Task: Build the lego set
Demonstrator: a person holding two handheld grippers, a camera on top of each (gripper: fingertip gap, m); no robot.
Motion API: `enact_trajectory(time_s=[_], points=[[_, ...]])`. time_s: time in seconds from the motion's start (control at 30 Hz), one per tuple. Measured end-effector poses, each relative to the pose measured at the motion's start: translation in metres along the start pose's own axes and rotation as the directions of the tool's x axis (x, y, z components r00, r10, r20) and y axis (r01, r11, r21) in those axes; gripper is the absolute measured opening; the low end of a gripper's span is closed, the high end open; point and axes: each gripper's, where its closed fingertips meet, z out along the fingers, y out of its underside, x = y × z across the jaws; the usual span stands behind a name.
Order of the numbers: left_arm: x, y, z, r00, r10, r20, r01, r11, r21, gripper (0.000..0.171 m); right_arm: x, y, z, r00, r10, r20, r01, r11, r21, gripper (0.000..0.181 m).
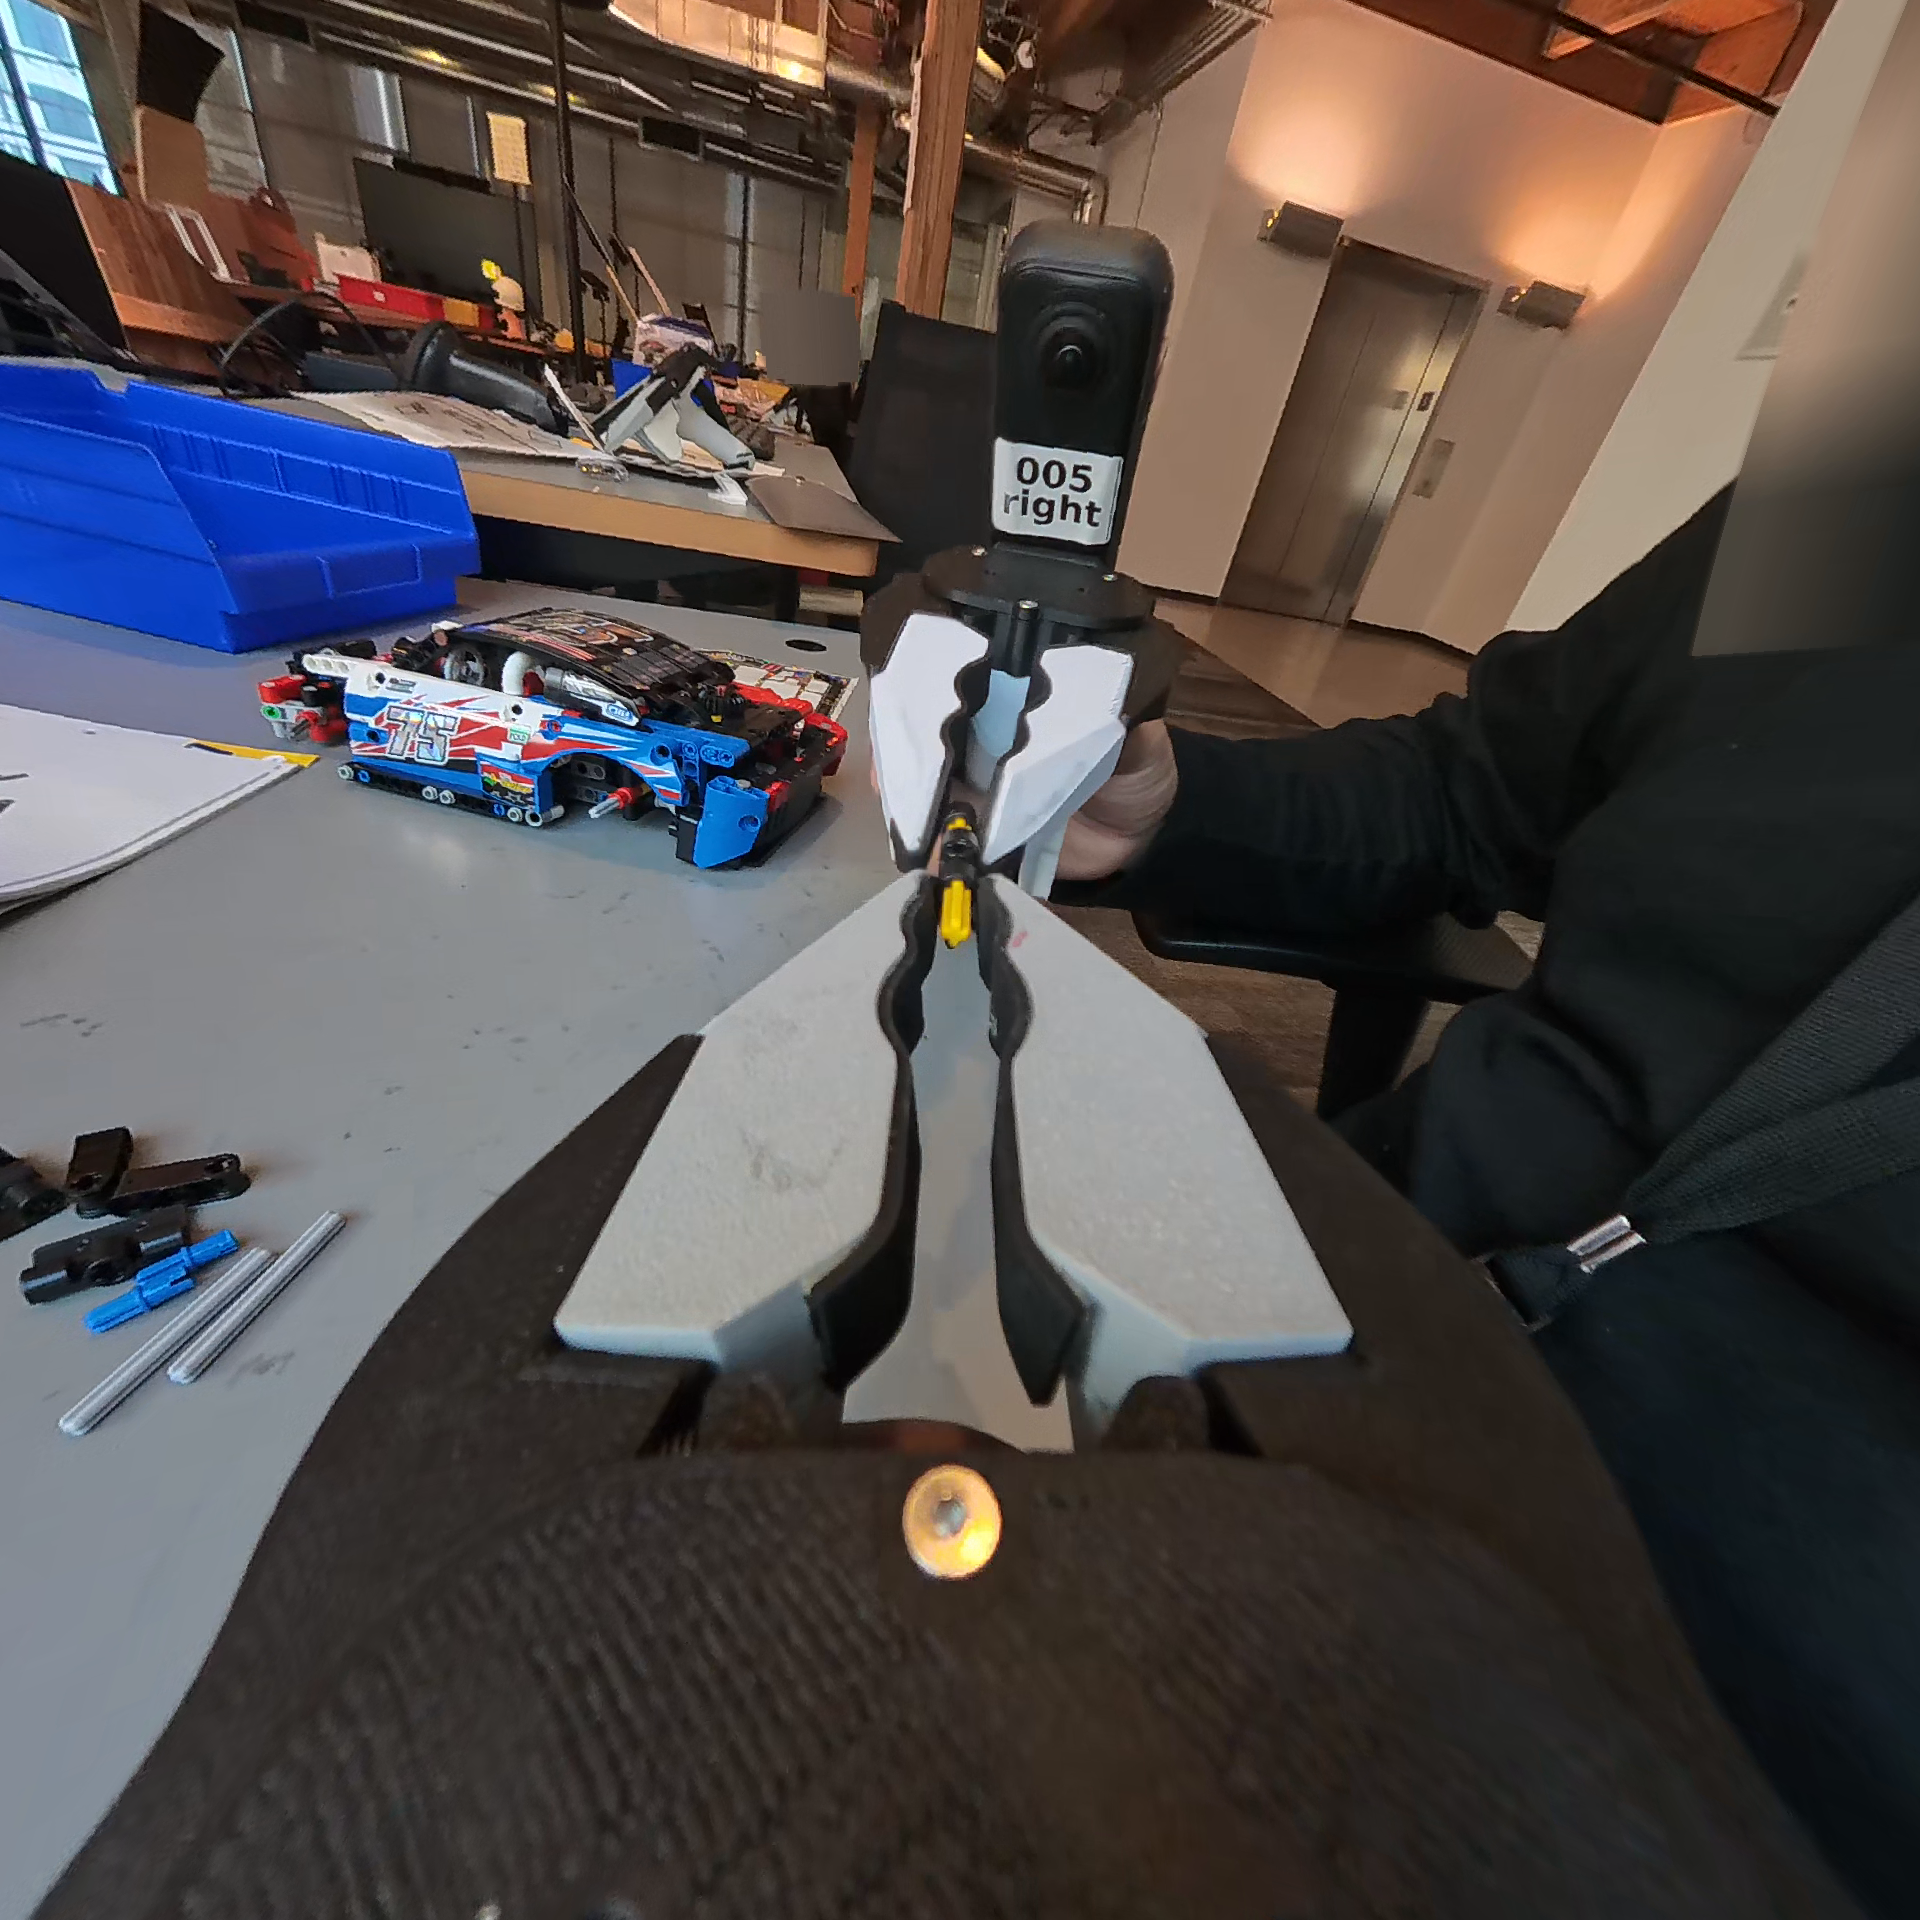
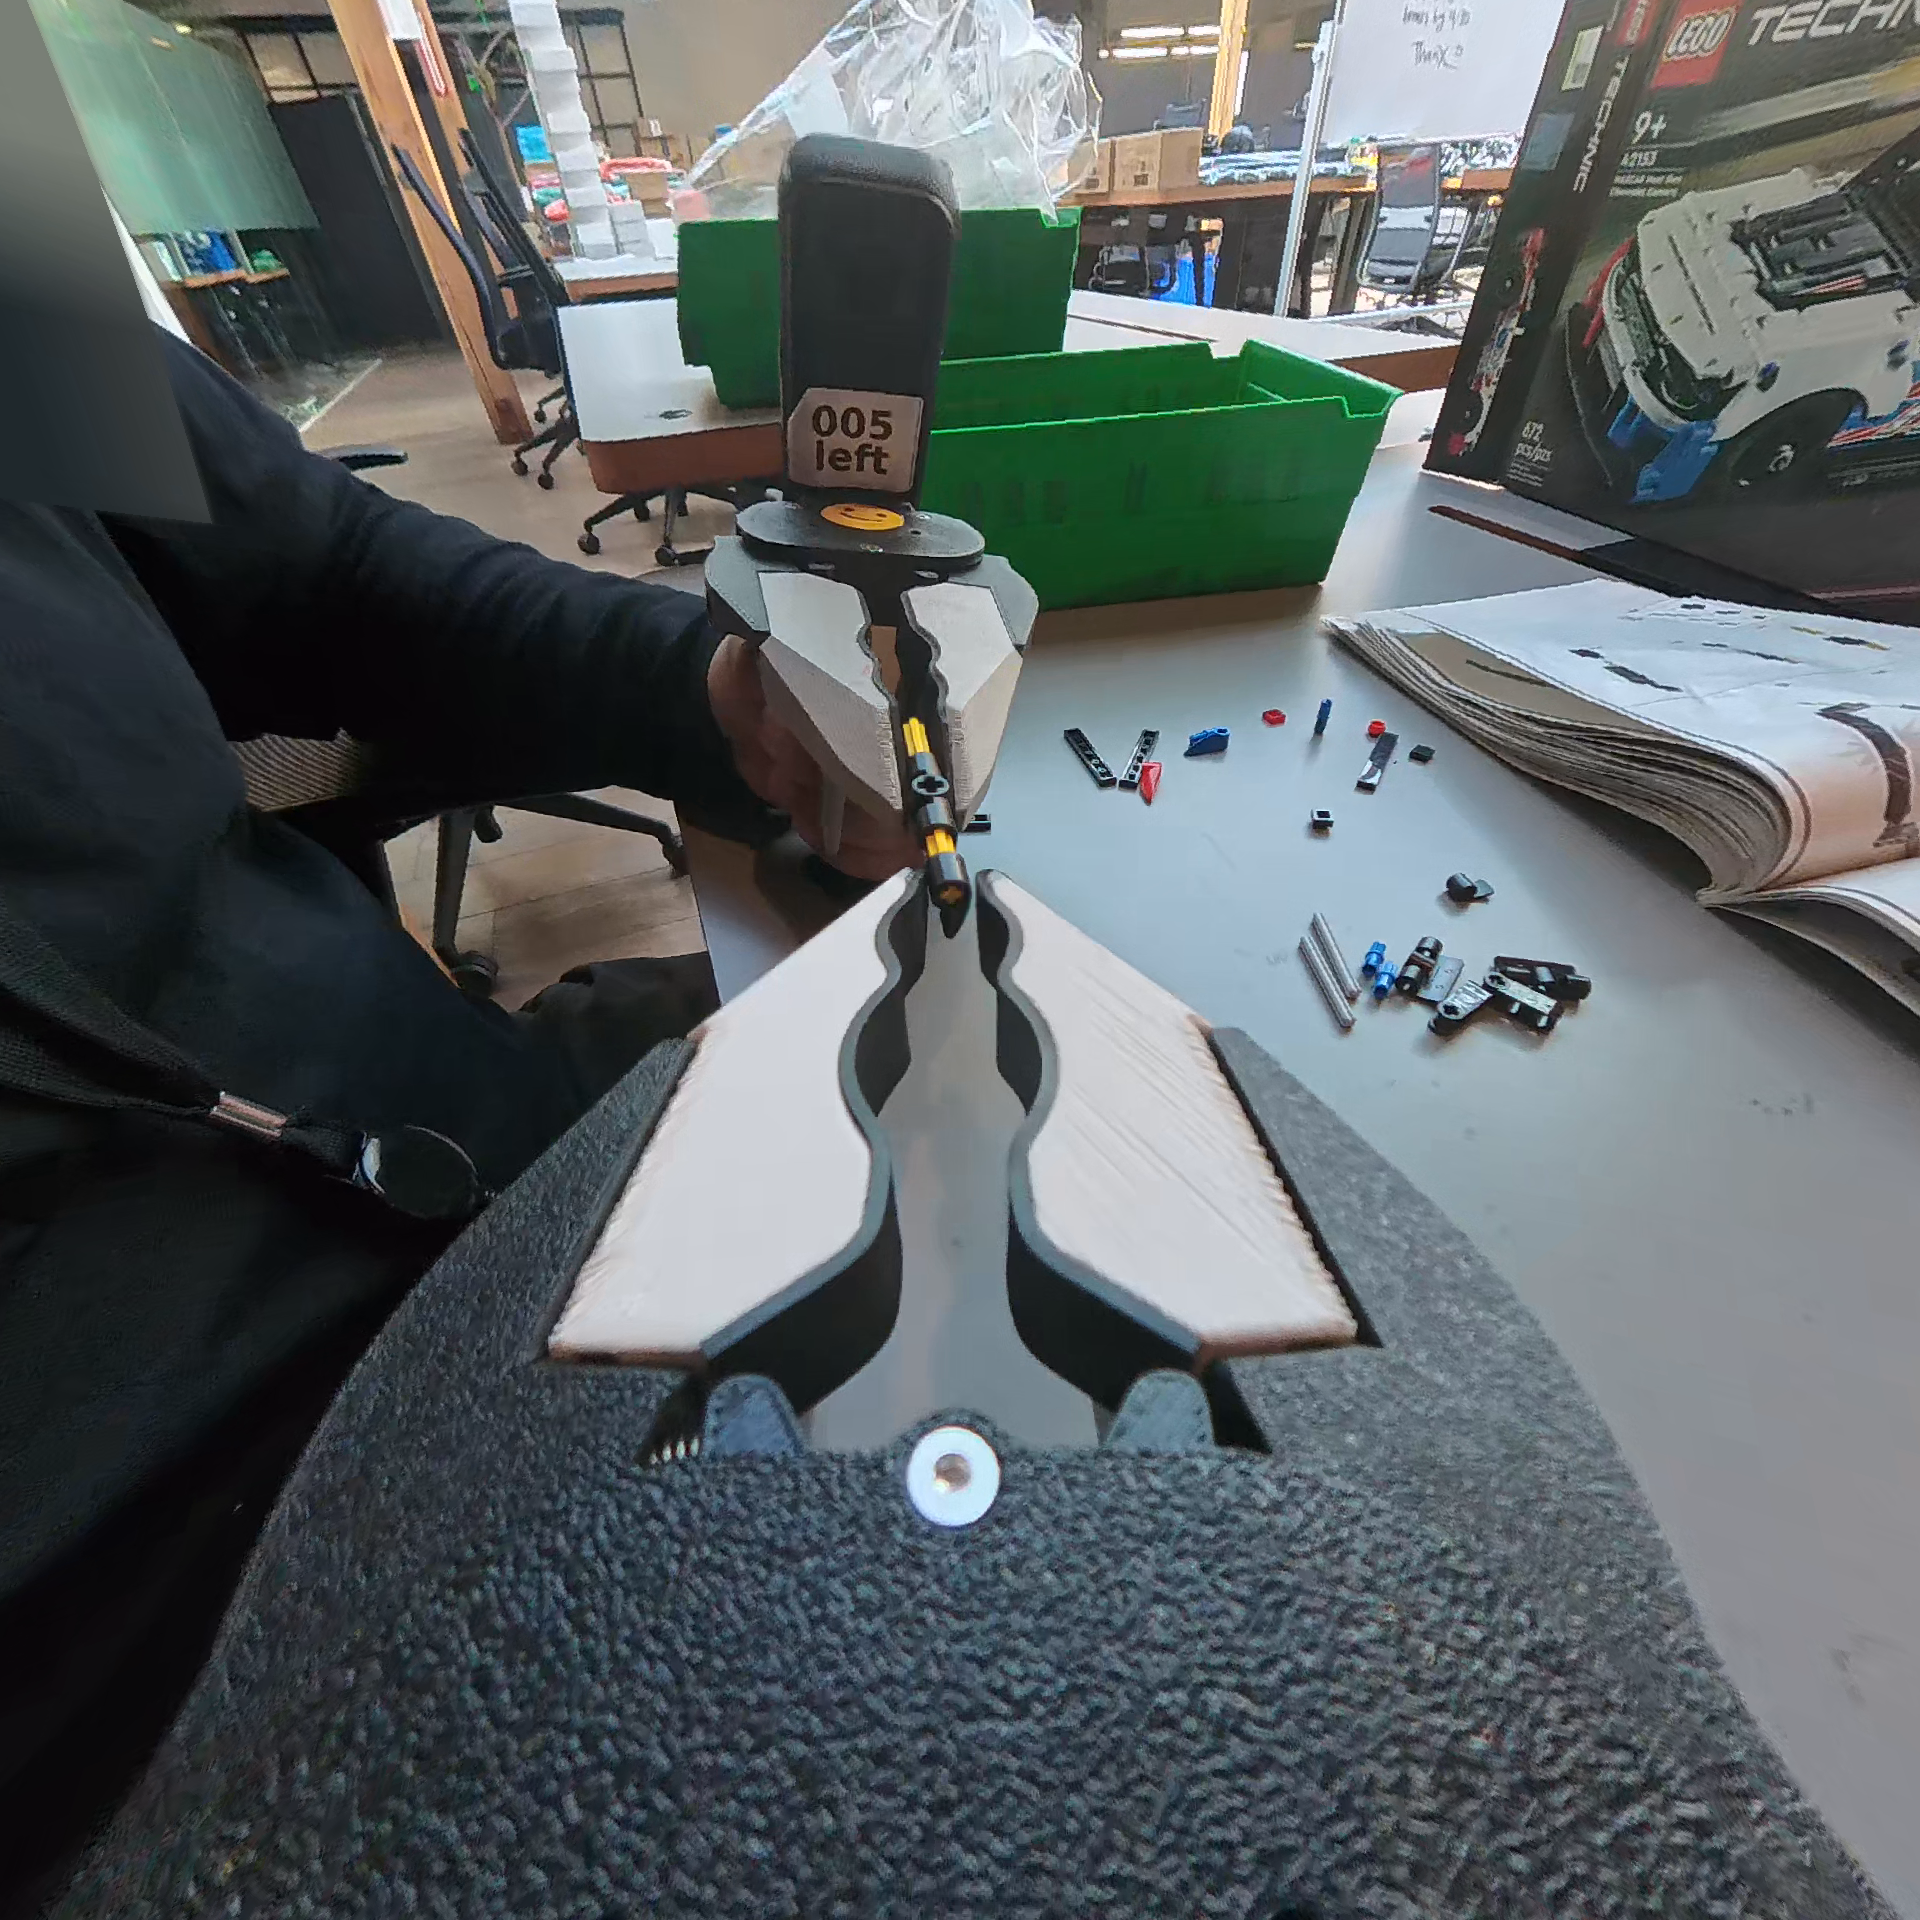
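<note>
A thin yellow and black axle assembly (image 1: 954,912) is held in the air between my two grippers, which face each other tip to tip. My left gripper (image 1: 953,891) is shut on its yellow part. My right gripper (image 2: 948,883) is closed around its black end. In the right wrist view the assembly (image 2: 928,790) runs along the gap of the left gripper (image 2: 933,810). The right gripper (image 1: 951,847) also shows in the left wrist view. A partly built blue, white and red race car (image 1: 582,727) stands on the grey table (image 1: 416,987).
Loose black, blue and grey parts (image 2: 1455,977) lie on the table and also show in the left wrist view (image 1: 135,1236). An open instruction booklet (image 2: 1662,727), the set's box (image 2: 1714,260), a green bin (image 2: 1143,468) and a blue bin (image 1: 208,509) stand around. A person in black sits at the table edge. My two grippers' fingertips are within a few centimetres of each other.
</note>
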Motion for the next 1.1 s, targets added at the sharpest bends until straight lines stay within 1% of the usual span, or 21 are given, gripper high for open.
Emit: enact_trajectory(time_s=[0.23,0.33,0.47,0.57,0.63,0.7,0.77,0.9,1.0,1.1], points=[[0.002,-0.005,0.000,1.000,0.019,0.001,-0.020,1.000,0.022,0.005,-0.002,-0.005,-0.007,1.000,-0.024,0.006,0.024,1.000,0.011,0.010],[0.003,-0.004,-0.001,1.000,0.012,-0.003,-0.012,1.000,0.013,0.005,-0.003,-0.007,-0.008,0.999,-0.034,0.006,0.034,0.999,0.014,0.011],[0.003,-0.003,-0.001,1.000,0.012,-0.005,-0.012,1.000,0.008,0.005,-0.003,-0.004,-0.008,0.999,-0.037,0.008,0.037,0.999,-0.008,0.006],[0.001,0.001,0.000,1.000,0.000,-0.002,-0.001,1.000,-0.020,0.005,-0.002,0.001,-0.008,0.998,-0.062,-0.002,0.062,0.997,-0.037,0.006],[-0.002,0.008,0.001,1.000,0.017,0.022,-0.015,0.997,-0.069,0.005,0.000,0.005,-0.007,0.996,-0.083,-0.014,0.082,0.995,-0.064,0.006],[-0.006,0.013,0.000,0.997,0.052,0.049,-0.046,0.992,-0.113,0.006,0.001,0.009,-0.007,0.997,-0.077,-0.014,0.076,0.994,-0.077,0.006],[-0.009,0.014,-0.001,0.995,0.072,0.066,-0.062,0.989,-0.133,0.006,0.003,0.014,-0.006,0.998,-0.054,-0.007,0.053,0.995,-0.087,0.006],[-0.009,0.019,-0.001,0.995,0.070,0.068,-0.058,0.984,-0.169,0.006,0.003,0.017,-0.005,0.999,-0.050,-0.005,0.049,0.994,-0.101,0.006],[-0.009,0.023,-0.001,0.995,0.072,0.068,-0.056,0.977,-0.208,0.011,0.002,0.020,-0.003,0.999,-0.054,-0.002,0.054,0.991,-0.121,0.006],[-0.005,0.025,-0.001,0.996,0.074,0.041,-0.064,0.974,-0.219,0.005,0.000,0.021,-0.002,0.998,-0.056,0.004,0.056,0.991,-0.124,0.006]])
